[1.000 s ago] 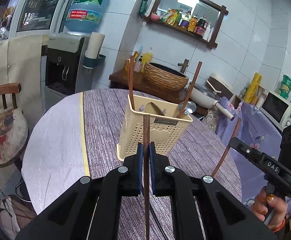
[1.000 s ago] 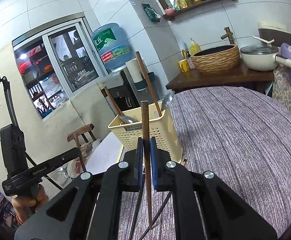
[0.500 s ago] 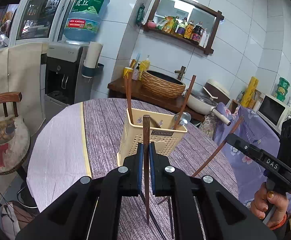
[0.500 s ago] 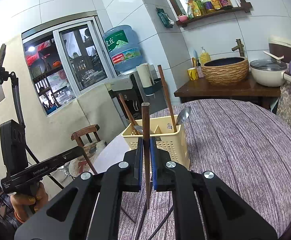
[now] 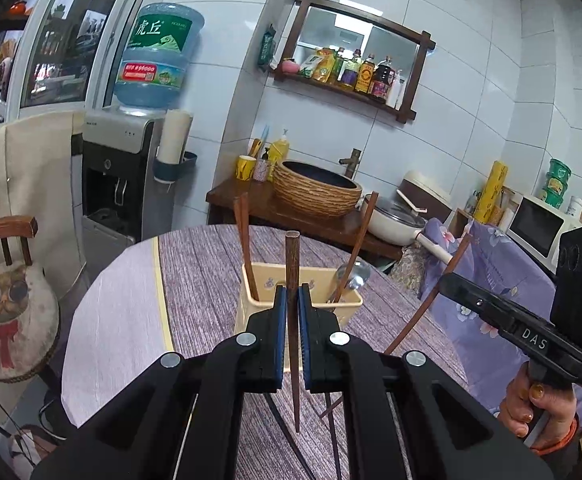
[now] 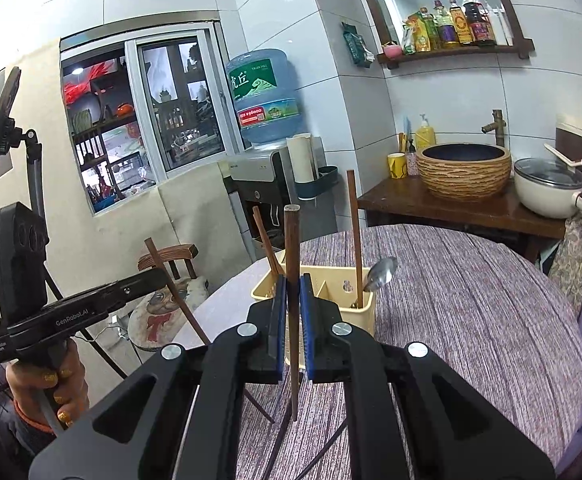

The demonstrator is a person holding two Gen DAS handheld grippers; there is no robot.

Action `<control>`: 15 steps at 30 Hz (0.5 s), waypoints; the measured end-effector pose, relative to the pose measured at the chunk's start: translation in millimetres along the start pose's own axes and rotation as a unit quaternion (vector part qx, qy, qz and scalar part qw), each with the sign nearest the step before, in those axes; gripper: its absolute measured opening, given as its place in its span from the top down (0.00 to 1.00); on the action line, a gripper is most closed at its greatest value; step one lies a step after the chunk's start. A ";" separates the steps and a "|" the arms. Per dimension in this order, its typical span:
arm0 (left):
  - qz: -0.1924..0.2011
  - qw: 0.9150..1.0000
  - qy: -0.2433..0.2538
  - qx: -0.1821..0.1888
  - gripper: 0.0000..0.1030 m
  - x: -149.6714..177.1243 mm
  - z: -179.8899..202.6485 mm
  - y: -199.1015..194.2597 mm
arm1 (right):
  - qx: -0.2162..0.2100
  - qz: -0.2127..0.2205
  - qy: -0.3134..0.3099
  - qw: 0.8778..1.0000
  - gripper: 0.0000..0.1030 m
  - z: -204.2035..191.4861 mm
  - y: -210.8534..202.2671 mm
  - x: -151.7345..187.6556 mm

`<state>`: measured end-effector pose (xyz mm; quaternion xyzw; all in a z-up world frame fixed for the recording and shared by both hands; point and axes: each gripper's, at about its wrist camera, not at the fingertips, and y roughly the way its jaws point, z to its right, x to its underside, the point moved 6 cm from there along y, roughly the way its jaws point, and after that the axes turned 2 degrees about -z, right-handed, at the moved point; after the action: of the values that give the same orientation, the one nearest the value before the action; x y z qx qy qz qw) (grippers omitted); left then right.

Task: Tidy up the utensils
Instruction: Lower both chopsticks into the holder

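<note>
A cream plastic utensil holder point(image 5: 349, 304) point(image 6: 361, 312) stands on the round purple-clothed table point(image 5: 203, 280) point(image 6: 471, 288). It holds two dark wooden chopsticks point(image 5: 245, 240) point(image 6: 354, 232) and a metal spoon point(image 5: 351, 276) point(image 6: 381, 274). My left gripper point(image 5: 292, 300) is shut on a dark wooden chopstick point(image 5: 292, 256), held upright above the table, in front of the holder. My right gripper point(image 6: 293, 288) is shut on another chopstick point(image 6: 292, 240), also upright. Each gripper shows in the other's view point(image 5: 503, 320) point(image 6: 103, 300).
A chair with a cat cushion point(image 5: 7, 304) stands left of the table. A water dispenser point(image 5: 127, 176), a wooden side table with a woven basin point(image 5: 317, 192) and a white pan point(image 5: 395, 220) lie behind. A purple floral cloth point(image 5: 499, 276) hangs at the right.
Both grippers have risen with their chopsticks, so the holder sits lower and looks farther away in both views. Both stay shut.
</note>
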<state>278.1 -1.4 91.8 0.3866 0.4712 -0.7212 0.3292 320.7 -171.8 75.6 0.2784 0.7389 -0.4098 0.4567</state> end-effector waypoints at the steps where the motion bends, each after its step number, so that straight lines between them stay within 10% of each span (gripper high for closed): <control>1: 0.003 1.000 0.002 0.001 0.93 -5.2 0.7 -0.8 | -0.001 0.000 -0.001 1.000 0.92 0.0 0.2 -4.9; 15: 0.092 0.995 0.026 -0.033 0.93 -123.9 16.5 -11.2 | 0.040 0.080 -0.037 0.995 0.92 -11.1 -10.2 -122.3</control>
<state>324.6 0.7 208.3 0.4361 0.4657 -0.6618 0.3937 360.1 -172.0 192.4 0.3394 0.6801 -0.4112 0.5032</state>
